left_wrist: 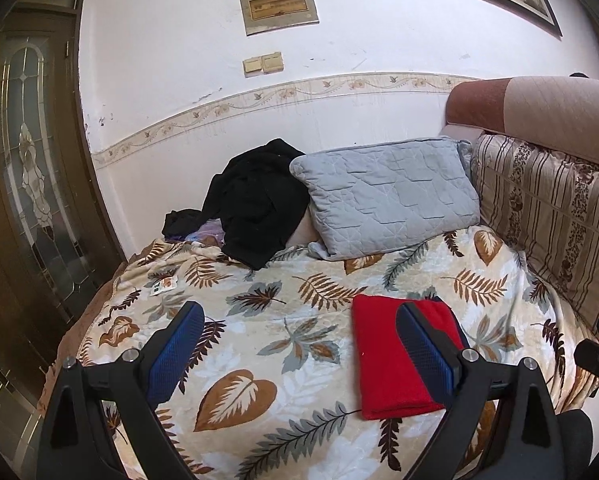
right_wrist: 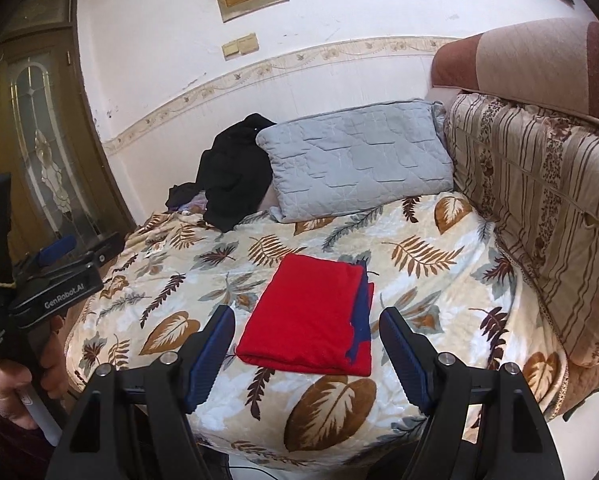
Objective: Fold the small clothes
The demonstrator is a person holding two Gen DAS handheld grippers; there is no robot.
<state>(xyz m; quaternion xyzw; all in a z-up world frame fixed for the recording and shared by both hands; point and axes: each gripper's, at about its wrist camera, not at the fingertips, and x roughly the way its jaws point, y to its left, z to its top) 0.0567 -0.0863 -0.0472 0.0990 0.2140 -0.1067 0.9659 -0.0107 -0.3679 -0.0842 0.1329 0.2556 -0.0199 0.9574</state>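
A sofa bed fills both views, its seat spread with a leaf-print blanket [right_wrist: 339, 240] that gives a broad, soft surface for folding. At the back, against the wall, a striped cushion [right_wrist: 539, 208] leans upright on the backrest and a grey pillow [right_wrist: 355, 160] rests tilted beside it, both pushed clear of the working area. Left of the pillow a heap of black clothes [right_wrist: 235, 176] lies crumpled, well apart from the front edge; it may be the stock of pieces not yet folded, though that is a guess. Near the front of the blanket sits the red cloth [right_wrist: 311, 320], folded into a flat rectangle with a dark blue layer peeping out along its right edge, so this piece looks finished. The right claw [right_wrist: 307, 348] hangs just above and in front of it, jaws wide apart to either side and gripping nothing. The left claw [left_wrist: 299, 340] stands wide open too, over bare blanket with the cloth [left_wrist: 383, 356] beside its right finger; nothing is between its jaws. A hand [right_wrist: 23, 392] holds the left tool's handle at the edge of the right view.
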